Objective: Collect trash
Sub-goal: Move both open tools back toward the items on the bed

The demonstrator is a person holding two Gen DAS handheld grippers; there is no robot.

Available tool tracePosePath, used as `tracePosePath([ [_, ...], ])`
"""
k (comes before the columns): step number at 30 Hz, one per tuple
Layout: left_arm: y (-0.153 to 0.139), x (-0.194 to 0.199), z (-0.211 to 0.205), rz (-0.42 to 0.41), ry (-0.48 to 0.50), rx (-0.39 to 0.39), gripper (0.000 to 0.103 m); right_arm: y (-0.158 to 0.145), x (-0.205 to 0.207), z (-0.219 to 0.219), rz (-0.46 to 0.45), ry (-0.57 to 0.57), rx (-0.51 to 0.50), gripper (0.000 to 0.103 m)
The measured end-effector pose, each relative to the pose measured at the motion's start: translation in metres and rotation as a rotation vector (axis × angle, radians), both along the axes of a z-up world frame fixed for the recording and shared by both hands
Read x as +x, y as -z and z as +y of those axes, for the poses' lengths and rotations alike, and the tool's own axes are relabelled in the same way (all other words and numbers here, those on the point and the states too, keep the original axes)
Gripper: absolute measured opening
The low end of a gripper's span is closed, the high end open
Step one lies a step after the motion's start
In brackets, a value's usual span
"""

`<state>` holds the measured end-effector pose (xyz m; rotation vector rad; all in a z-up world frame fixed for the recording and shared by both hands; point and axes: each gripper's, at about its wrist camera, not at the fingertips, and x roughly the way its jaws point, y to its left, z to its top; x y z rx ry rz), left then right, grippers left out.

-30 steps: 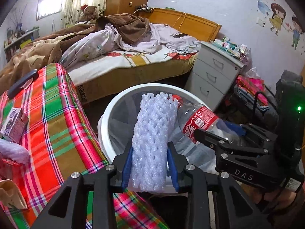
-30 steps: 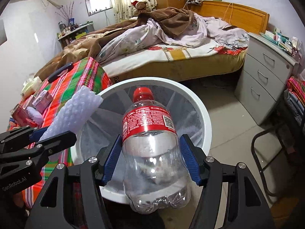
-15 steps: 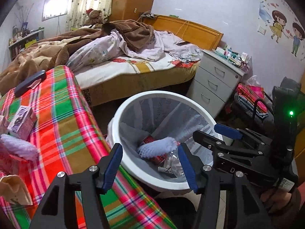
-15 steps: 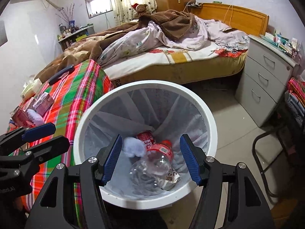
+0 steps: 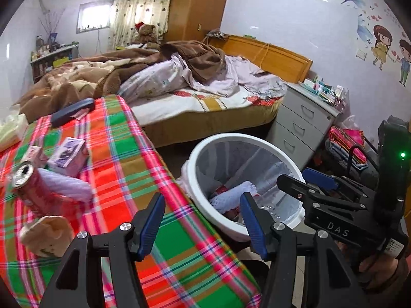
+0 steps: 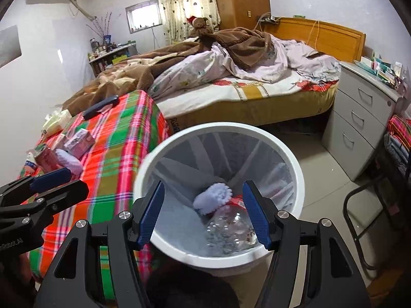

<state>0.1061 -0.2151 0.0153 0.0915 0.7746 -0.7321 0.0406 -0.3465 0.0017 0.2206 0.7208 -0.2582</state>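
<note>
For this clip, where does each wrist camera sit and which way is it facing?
Left wrist view: on the left tool, open, looking over the red-green plaid tablecloth edge toward the bed; the right tool and holding hand show at right.
Right wrist view: on the right tool, open, above the round white trash bin; the left tool shows at left.
Shared: bin, tablecloth, white foam net sleeve.

The bin [image 6: 295,169] stands on the floor just right of the table [image 5: 143,169], bed [image 6: 257,102] behind both. Inside the bin, foam sleeve [image 6: 213,197] rests against the bottle [image 6: 231,228]. On the table, can [image 5: 30,187] stands beside a carton [image 5: 69,156].
</note>
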Motion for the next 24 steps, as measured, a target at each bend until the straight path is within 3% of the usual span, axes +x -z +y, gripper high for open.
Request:
tracePosePath([
  [9,-0.016,-0.004,0.048,-0.045,-0.08,-0.021,0.06,-0.007,0.003,0.033,-0.043,-0.054,-0.003,0.064],
  [24,-0.03,0.01,0.152,-0.094,-0.298,-0.031,0.06,-0.015,0.028,0.092,-0.124,-0.197,0.029,0.064],
])
